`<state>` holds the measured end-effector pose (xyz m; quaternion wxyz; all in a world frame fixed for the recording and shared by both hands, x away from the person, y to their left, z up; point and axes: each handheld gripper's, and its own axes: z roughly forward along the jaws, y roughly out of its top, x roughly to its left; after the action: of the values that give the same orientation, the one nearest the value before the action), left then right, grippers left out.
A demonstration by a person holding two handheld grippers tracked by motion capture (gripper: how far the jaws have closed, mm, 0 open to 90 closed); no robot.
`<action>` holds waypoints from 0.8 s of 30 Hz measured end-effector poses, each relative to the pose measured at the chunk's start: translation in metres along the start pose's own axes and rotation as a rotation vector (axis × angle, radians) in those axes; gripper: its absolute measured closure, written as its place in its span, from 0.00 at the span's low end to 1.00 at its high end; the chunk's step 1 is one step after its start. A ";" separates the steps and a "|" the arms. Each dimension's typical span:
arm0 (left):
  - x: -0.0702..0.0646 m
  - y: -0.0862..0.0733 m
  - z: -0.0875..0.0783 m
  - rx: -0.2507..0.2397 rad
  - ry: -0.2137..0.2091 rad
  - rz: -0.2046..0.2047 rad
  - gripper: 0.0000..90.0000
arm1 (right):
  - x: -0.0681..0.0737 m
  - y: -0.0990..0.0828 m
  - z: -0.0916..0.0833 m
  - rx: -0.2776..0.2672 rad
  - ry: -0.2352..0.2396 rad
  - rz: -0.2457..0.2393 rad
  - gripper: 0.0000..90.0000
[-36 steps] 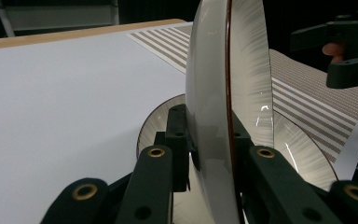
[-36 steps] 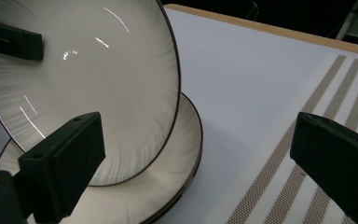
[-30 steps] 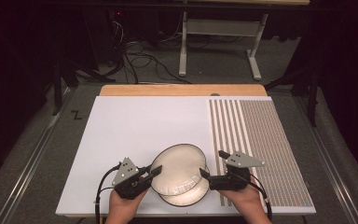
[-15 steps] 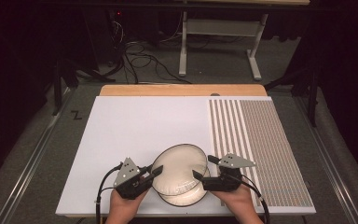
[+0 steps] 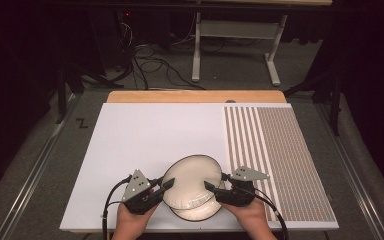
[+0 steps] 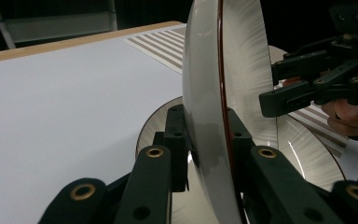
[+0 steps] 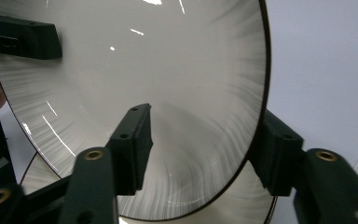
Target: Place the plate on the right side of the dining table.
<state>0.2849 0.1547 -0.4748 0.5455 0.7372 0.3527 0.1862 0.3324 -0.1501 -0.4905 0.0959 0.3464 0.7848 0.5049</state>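
High view | left claw [image 5: 166, 185] clamped on upper plate [image 5: 192, 182] rim, lower plate [image 5: 195, 214] beneath | right claw [image 5: 211, 188] half-wide, just been closing, straddling opposite rim, pads apart | risk: uneven grip tips plate onto surface [image 5: 145, 135]

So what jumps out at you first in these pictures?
A white plate, tilted up above a second plate at the near edge of the white table. The left gripper pinches its rim; the right gripper, jaws just closing, straddles the opposite rim. Farther right lies a striped mat.
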 end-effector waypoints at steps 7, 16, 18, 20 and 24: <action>0.000 -0.001 -0.001 0.003 0.002 0.003 0.85 | -0.006 -0.004 0.001 -0.001 0.019 0.031 0.67; -0.003 0.003 -0.005 -0.005 0.003 -0.011 0.89 | -0.010 -0.004 -0.009 -0.041 0.017 0.065 0.89; -0.004 0.003 -0.006 -0.015 0.012 0.003 0.89 | -0.006 -0.002 -0.014 -0.060 0.014 0.048 0.91; -0.004 0.003 -0.006 -0.016 0.012 0.000 0.89 | -0.006 -0.001 -0.016 -0.057 0.007 0.042 0.91; -0.006 0.003 -0.005 -0.020 0.020 0.004 0.89 | -0.007 0.000 -0.017 -0.063 0.003 0.041 0.91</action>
<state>0.2791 0.1532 -0.4694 0.5490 0.7304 0.3546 0.1984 0.3290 -0.1666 -0.4836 0.0949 0.3586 0.7614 0.5317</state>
